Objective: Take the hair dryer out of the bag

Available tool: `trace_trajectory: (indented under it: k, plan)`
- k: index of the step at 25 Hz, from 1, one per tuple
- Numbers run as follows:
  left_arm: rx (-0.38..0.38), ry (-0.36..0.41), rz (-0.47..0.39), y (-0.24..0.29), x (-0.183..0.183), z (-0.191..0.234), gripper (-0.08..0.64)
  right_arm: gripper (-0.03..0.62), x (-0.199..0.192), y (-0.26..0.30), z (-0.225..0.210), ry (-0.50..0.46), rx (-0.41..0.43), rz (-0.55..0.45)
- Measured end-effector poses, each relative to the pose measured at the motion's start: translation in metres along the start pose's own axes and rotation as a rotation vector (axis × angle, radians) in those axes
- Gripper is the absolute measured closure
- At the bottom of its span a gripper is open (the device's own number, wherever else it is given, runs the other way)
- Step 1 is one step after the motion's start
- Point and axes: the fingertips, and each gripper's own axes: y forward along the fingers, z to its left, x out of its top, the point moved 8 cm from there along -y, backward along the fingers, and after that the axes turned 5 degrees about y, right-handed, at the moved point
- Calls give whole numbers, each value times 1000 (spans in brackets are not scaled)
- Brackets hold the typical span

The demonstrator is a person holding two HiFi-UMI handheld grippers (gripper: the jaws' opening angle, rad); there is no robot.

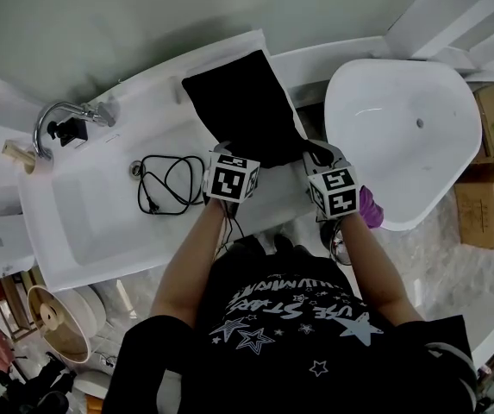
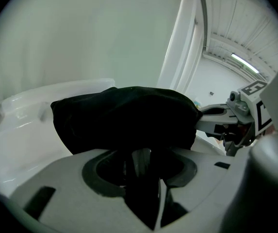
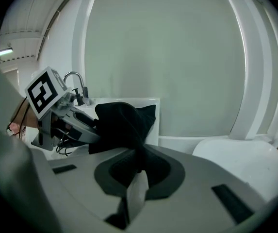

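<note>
A black cloth bag (image 1: 245, 106) lies on the white ledge (image 1: 291, 65) between a sink and a tub, its mouth toward me. My left gripper (image 1: 226, 152) is at the near left corner of the mouth. In the left gripper view its jaws (image 2: 141, 165) are shut on a dark glossy piece that comes out from under the bag (image 2: 124, 118); it looks like the hair dryer's handle, the rest hidden inside. A black cord (image 1: 165, 184) runs from there into the sink. My right gripper (image 1: 320, 155) is shut on the bag's near right corner, fabric (image 3: 122, 123) pinched between its jaws (image 3: 139, 171).
The white sink (image 1: 91, 222) with a chrome faucet (image 1: 57, 115) lies to the left. A white tub (image 1: 402, 136) stands on the right, with cardboard boxes (image 1: 488, 188) beyond it. A round basin (image 1: 57, 322) sits on the floor at lower left.
</note>
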Motion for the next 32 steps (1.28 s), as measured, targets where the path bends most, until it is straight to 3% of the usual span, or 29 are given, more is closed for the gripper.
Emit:
trace_trajectory:
  k: [22,32]
  plan:
    - [-95,139,52,-29,-16,-12,360,577,15,2,1,-48,50,-16]
    - [-139,180,69,-43,-23,-31,359,577,13,3,-2,-68,112,1]
